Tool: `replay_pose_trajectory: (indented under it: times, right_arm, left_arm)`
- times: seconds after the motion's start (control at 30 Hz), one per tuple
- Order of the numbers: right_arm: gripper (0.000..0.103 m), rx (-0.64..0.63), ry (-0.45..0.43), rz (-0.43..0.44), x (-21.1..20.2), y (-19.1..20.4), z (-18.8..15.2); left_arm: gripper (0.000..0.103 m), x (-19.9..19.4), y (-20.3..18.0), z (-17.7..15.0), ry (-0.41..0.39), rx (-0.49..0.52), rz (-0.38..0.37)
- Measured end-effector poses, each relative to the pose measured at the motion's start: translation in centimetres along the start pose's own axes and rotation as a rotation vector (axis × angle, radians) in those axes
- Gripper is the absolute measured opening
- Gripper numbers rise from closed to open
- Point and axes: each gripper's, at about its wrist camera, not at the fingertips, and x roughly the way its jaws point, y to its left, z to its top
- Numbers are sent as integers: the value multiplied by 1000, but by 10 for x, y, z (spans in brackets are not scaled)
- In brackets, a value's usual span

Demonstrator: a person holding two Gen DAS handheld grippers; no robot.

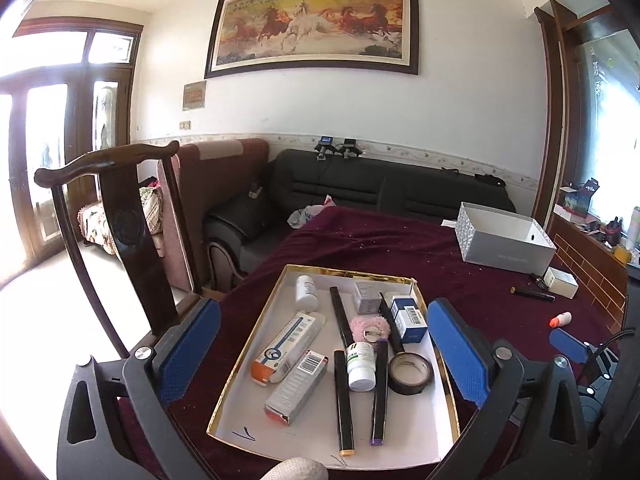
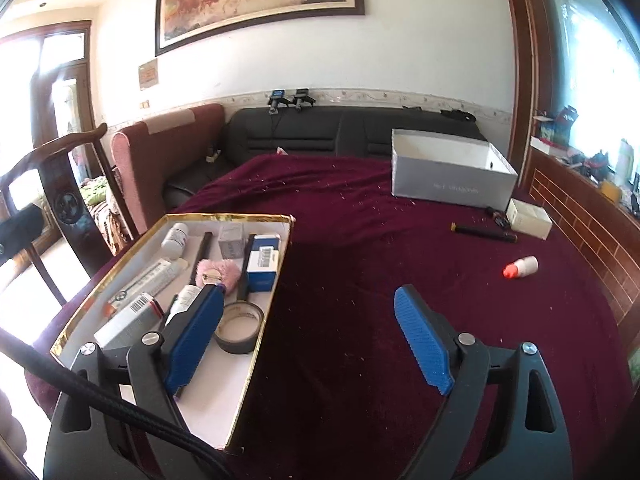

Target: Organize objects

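A: What are the jaws doing?

B: Both are standing wide apart, gripping nothing. The left gripper (image 1: 324, 356) is hovering over the tray (image 1: 447, 376), which is sitting on the maroon worktop (image 2: 360, 280). The right gripper (image 2: 312, 336) is hanging beside the tray's right wall.

A: What is lying in the tray?

B: A tape roll (image 1: 411, 373), a white bottle (image 1: 361, 366), markers (image 1: 343, 392), a pink puff (image 1: 370, 329), a blue box (image 1: 409, 318) and a tube box (image 1: 288, 346).

A: And outside it?

B: An orange-capped bottle (image 2: 521, 267), a dark pen (image 2: 482, 232) and a small white box (image 2: 529, 217) are lying well apart from it, near the open grey box (image 2: 452, 186).
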Motion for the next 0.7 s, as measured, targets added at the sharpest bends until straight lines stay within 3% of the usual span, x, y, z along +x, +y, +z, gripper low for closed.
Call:
replay_pose_trajectory:
  times: [0.17, 0.2, 0.23, 0.4, 0.7]
  right_arm:
    - [89, -8, -163, -85, -29, -1, -4]
    - [94, -15, -173, -84, -29, 0, -5]
    - [103, -22, -169, -85, -28, 0, -5]
    - [103, -54, -96, -86, -13, 5, -12]
    - [103, -215, 23, -91, 4, 42, -35]
  left_arm:
    - [102, 12, 0, -8, 66, -10, -16]
    - [102, 15, -1, -10, 77, -11, -14]
    - [102, 16, -1, -11, 87, -10, -10]
    - [102, 27, -2, -21, 133, 5, 18]
    - [102, 51, 1, -43, 273, -33, -7]
